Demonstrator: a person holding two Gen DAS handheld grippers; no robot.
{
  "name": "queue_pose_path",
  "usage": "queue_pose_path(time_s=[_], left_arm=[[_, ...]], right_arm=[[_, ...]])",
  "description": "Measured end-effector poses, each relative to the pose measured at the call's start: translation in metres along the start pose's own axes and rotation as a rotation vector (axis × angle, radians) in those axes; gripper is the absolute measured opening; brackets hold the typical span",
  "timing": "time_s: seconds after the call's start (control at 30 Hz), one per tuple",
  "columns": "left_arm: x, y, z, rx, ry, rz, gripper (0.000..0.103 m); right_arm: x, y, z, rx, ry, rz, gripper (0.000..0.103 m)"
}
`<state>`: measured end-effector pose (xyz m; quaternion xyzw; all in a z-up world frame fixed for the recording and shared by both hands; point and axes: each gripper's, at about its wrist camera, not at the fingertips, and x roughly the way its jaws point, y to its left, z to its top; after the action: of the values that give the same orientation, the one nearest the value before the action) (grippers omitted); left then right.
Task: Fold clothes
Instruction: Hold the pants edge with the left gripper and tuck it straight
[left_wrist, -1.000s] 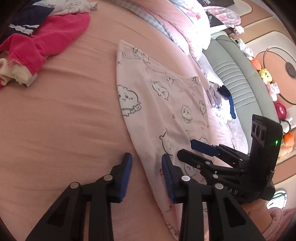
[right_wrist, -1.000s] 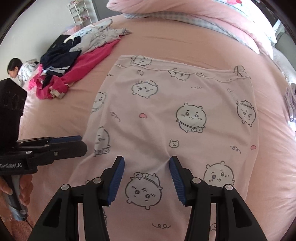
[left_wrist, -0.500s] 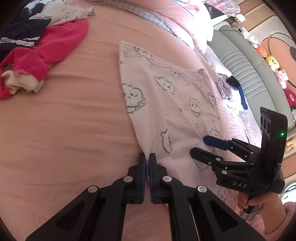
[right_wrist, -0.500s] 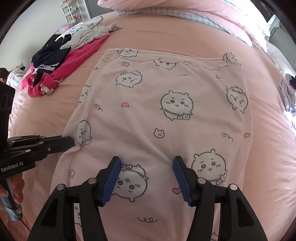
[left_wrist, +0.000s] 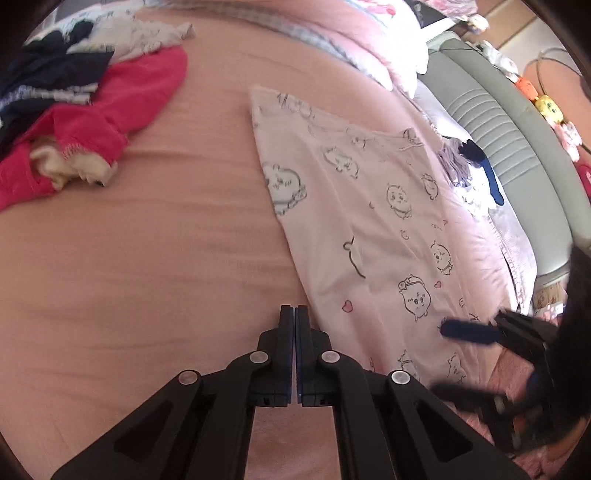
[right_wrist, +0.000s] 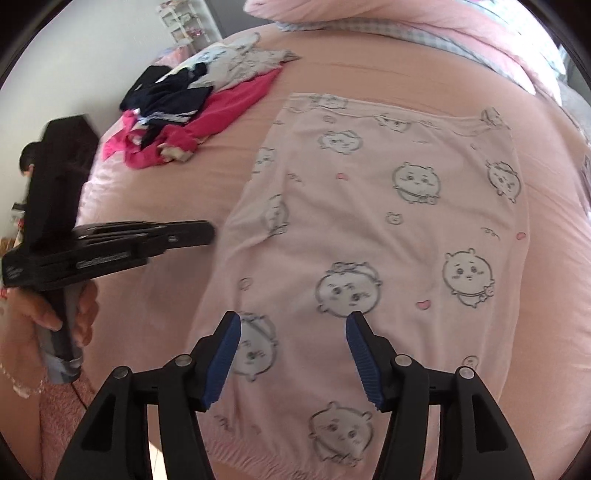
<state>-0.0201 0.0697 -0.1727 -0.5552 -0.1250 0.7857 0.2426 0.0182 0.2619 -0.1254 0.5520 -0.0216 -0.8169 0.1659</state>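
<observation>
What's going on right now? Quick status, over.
Left gripper shut beside garment edge, holding nothing visible. Right gripper open above pink printed garment, spread flat. Clothes pile well clear.

Printed garment: we see it spread flat on the bed, toward the right side, running from the near edge toward the pillows.
Clothes pile: we find it on the bed near the far left corner, well apart from the garment.
Pillows: along the bed's far edge, behind the garment.
Left gripper: at the garment's left edge, near the bed's near edge.
Right gripper: over the garment's near part.
</observation>
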Motion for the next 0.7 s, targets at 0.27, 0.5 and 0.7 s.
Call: queue_pose_path(time_s=[0.27,0.5,0.7], left_arm=[[0.001,-0.016,-0.006,0.047,0.032,-0.014,0.0],[-0.004,-0.042,-0.033,0.166,0.081,0.058,0.0],[-0.011,-0.045,-0.049,0.184,0.104,-0.027,0.001]], right_arm=[[0.005,0.013,-0.033,-0.081,0.11,-0.118,0.061],[-0.008,-0.024,-0.053,0.054,0.111,-0.198,0.061],[-0.015,-0.027,-0.058,0.061,0.119,-0.243,0.061]])
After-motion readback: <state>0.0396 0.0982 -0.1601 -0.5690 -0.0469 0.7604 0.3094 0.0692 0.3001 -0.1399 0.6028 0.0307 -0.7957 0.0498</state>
